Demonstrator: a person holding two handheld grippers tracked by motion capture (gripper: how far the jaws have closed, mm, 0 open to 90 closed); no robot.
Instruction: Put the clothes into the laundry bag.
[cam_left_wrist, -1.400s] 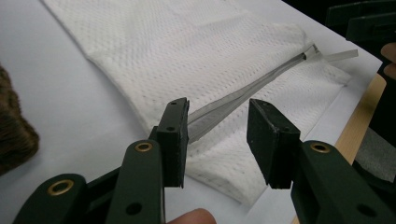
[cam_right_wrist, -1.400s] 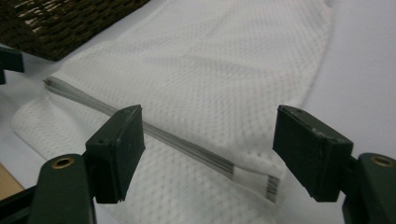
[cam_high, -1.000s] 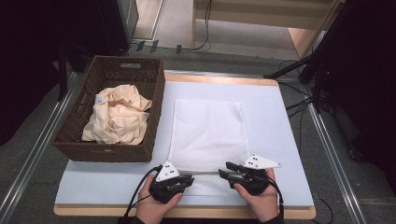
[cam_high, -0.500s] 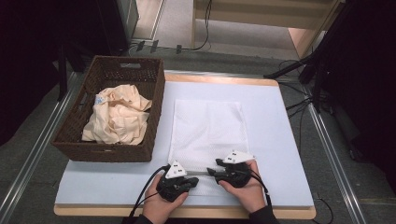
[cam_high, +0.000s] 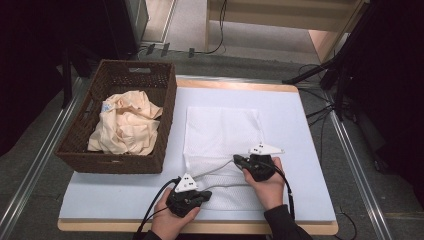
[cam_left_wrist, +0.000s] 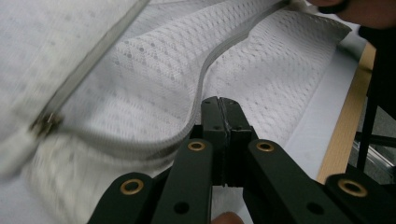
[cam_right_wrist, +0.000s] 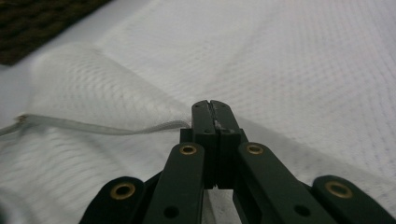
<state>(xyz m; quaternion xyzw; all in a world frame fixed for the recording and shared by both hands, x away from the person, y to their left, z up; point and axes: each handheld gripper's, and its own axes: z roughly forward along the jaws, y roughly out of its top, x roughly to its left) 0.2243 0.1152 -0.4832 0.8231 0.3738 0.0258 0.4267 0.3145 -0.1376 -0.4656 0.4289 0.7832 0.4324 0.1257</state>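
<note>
Both sets of jaws are pinched tight on the zipper edges of the white mesh bag. The left gripper grips one side of the zipper near the front edge of the table; the right gripper, whose jaws have just been closing, clamps the other side farther in. The bag lies flat mid-table. By the left edge stands a wicker basket holding crumpled cream cloth.

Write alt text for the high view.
Two hand-held grippers, left gripper and right gripper, pinch the open zipper edges of a white mesh laundry bag on a pale blue table mat. Beside it, a brown wicker basket holds crumpled cream cloth.
</note>
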